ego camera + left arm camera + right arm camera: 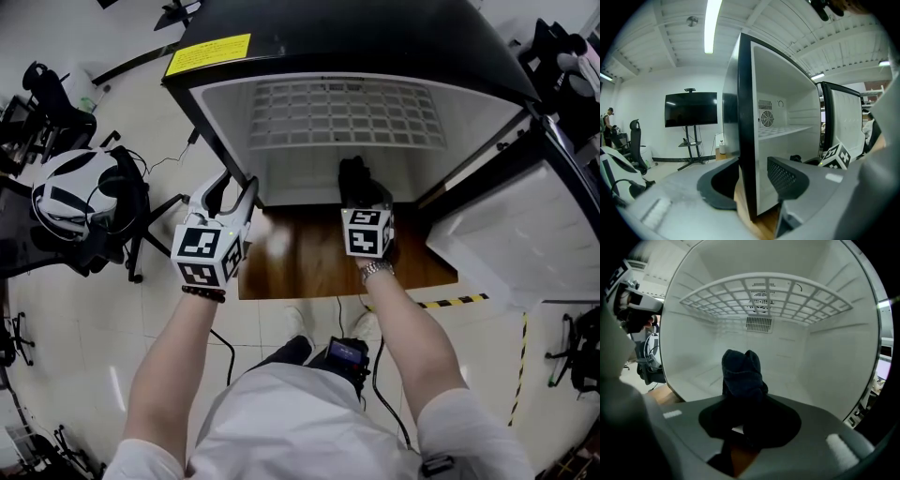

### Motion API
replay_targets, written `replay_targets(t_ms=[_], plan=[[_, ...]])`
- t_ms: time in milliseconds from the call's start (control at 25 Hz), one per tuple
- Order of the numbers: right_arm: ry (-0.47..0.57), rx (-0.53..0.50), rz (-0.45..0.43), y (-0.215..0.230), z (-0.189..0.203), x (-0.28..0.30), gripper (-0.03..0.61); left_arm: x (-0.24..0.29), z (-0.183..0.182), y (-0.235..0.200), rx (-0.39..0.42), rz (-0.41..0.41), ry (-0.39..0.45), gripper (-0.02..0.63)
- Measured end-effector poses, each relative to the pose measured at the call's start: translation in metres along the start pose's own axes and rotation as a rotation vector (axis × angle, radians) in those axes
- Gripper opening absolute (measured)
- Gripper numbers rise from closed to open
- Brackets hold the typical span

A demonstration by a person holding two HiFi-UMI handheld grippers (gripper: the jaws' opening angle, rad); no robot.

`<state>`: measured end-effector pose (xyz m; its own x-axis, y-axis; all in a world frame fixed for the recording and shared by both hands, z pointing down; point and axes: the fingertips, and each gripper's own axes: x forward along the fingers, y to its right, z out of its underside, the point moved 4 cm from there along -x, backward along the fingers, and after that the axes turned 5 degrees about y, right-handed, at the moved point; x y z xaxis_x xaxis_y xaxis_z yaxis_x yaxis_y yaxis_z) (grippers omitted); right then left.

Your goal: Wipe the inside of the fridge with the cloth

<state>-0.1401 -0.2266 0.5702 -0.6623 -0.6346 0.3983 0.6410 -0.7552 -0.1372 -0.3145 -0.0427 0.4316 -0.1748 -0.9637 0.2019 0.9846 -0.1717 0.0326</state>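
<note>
A small black fridge (375,37) stands open on a wooden board, with a white inside (825,362) and a wire shelf (347,112) near its top. My right gripper (364,192) is shut on a bunched dark cloth (740,376) and reaches into the fridge's mouth, the cloth (356,178) low over the white floor below the shelf (759,296). My left gripper (234,192) is at the fridge's left side. The front edge of that wall (745,140) stands between its jaws (750,183), one pad on the black outside and one on the white inside.
The fridge door (525,234) hangs open to the right. The wooden board (319,267) lies under the fridge's front. An office chair with a white headset (75,202) stands at left. Yellow-black tape (455,302) marks the floor. A TV on a stand (691,108) is farther left.
</note>
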Motion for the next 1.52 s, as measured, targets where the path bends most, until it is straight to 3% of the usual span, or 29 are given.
replay_targets(t_ms=[600, 1080, 1360, 1520], plan=[[-0.042, 0.033, 0.144, 0.071, 0.015, -0.013, 0.121, 0.001, 0.000, -0.001, 0.002, -0.005, -0.013, 0.186], [0.019, 0.067, 0.044, 0.063, -0.008, -0.030, 0.120, -0.013, 0.007, 0.004, -0.012, 0.009, -0.039, 0.186], [0.079, 0.031, -0.080, 0.048, -0.029, -0.068, 0.120, -0.025, 0.017, 0.048, 0.017, 0.161, -0.042, 0.184], [0.126, 0.028, -0.211, 0.031, -0.048, -0.098, 0.120, -0.011, 0.016, 0.079, -0.030, 0.333, -0.050, 0.190]])
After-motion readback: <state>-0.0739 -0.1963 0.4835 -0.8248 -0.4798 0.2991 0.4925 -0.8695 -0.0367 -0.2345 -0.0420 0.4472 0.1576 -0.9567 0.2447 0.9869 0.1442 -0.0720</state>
